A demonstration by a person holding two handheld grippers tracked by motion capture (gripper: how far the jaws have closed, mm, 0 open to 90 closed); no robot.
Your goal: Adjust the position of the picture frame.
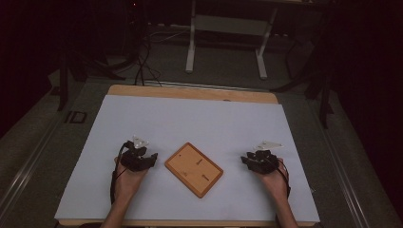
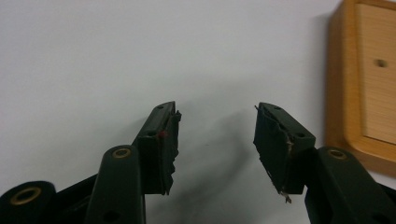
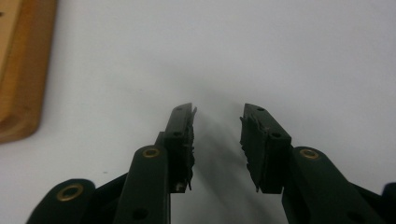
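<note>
Both hand-held grippers low over the table, jaws parted

The person's forearms come in from the bottom of the high view, one at each side. The left hand (image 1: 127, 178) grips the left hand-held gripper (image 1: 153, 158), whose jaws aim inward toward the middle, with a cable looping back along the wrist. The right hand (image 1: 275, 179) carries the right hand-held gripper (image 1: 245, 160), likewise turned toward the middle. In the left gripper view the left hand-held gripper's jaws stand wide apart with nothing between them; in the right gripper view the right hand-held gripper's jaws are parted more narrowly, also bare
</note>
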